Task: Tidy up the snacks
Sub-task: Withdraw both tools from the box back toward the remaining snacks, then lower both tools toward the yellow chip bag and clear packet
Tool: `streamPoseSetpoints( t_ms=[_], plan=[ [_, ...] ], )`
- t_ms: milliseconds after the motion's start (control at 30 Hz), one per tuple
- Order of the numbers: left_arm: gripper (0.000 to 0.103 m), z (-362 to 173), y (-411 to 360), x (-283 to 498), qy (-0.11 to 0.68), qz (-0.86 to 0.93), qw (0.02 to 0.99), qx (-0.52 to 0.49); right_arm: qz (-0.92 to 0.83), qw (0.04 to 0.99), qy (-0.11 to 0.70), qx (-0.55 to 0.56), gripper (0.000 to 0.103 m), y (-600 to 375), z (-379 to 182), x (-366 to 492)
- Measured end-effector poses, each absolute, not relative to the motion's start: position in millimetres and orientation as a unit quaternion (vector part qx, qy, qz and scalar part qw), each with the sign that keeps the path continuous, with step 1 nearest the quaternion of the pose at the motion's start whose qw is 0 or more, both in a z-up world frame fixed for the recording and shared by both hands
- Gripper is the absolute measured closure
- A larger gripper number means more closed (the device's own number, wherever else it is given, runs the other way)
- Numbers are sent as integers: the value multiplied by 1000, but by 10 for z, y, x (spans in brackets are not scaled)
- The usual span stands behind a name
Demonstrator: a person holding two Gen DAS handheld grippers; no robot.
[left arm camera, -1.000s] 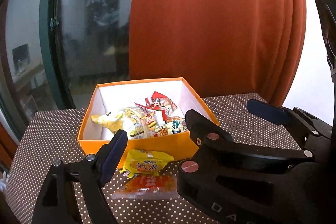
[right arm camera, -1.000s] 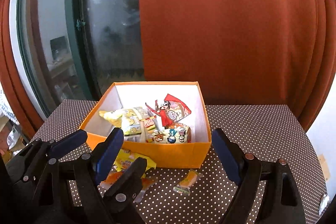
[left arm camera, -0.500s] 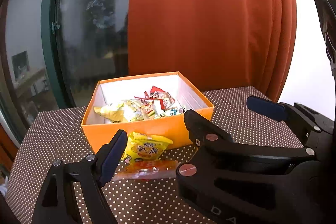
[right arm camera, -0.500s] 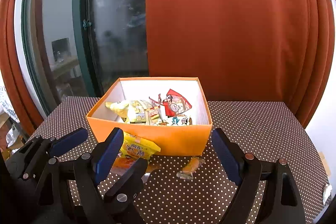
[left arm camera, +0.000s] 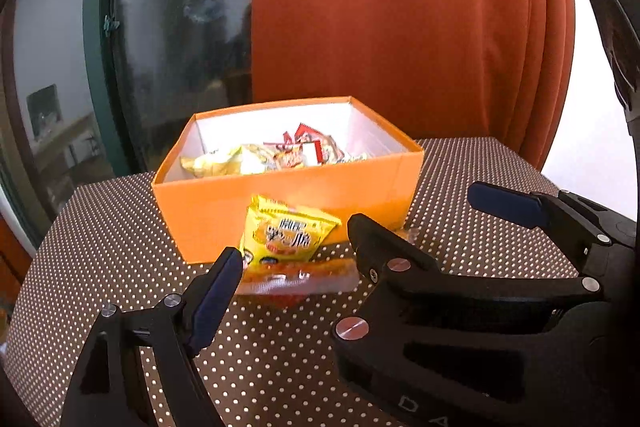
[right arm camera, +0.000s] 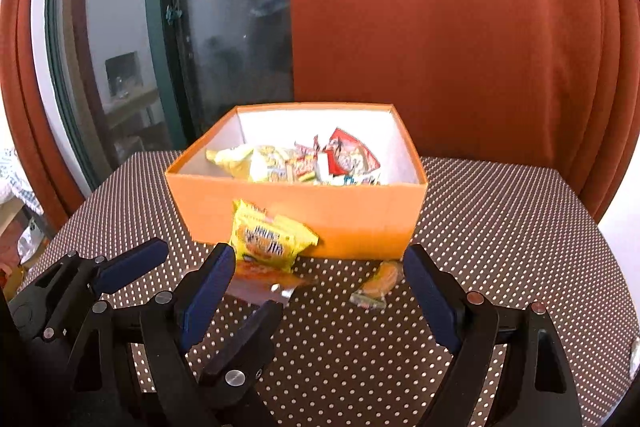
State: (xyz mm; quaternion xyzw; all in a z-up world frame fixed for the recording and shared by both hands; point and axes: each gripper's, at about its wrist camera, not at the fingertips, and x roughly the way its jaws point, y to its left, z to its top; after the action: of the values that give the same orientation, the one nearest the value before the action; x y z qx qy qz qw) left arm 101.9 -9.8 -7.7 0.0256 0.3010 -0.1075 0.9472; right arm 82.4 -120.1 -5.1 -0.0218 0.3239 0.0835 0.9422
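Dotted brown tablecloth (left arm camera: 100,247), left wrist view: orange box (left arm camera: 288,207) of snacks; yellow packet (left arm camera: 284,235) leaning against its front wall, orange packet (left arm camera: 296,277) flat before it, long axis crosswise, straight ahead of left gripper (left arm camera: 294,263), wide open, empty. Right wrist view: small candy (right arm camera: 378,285) below box's right front corner, nearest right gripper (right arm camera: 316,271), open, empty.

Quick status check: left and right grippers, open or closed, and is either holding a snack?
Left gripper: open, holding nothing; yellow snack packet lies ahead.
Right gripper: open, holding nothing.
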Motion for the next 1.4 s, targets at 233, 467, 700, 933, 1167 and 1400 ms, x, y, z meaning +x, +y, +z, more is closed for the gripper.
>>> streamPoseSetpoints(
  t_ms=[233,467,700,933,1167,1400],
  plan=[
    [18,-337,-107,1112,324,-100,940,34,95,934,344,-24,15,-1192,-341,912],
    [18,-543,-131,1234,342,-93,933,60,99,924,369,-18,15,-1196,-582,1013],
    [18,-660,-171,1401,359,-97,923,95,100,917,386,-15,15,-1203,-741,1160],
    [15,-685,-193,1532,360,-105,921,107,93,916,391,-7,15,-1231,-794,1294],
    [14,-750,-211,1667,359,-103,919,124,90,913,398,-1,15,-1281,-865,1434],
    [9,-843,-211,1773,365,-99,916,131,83,911,405,-2,15,-1313,-958,1549]
  ],
)
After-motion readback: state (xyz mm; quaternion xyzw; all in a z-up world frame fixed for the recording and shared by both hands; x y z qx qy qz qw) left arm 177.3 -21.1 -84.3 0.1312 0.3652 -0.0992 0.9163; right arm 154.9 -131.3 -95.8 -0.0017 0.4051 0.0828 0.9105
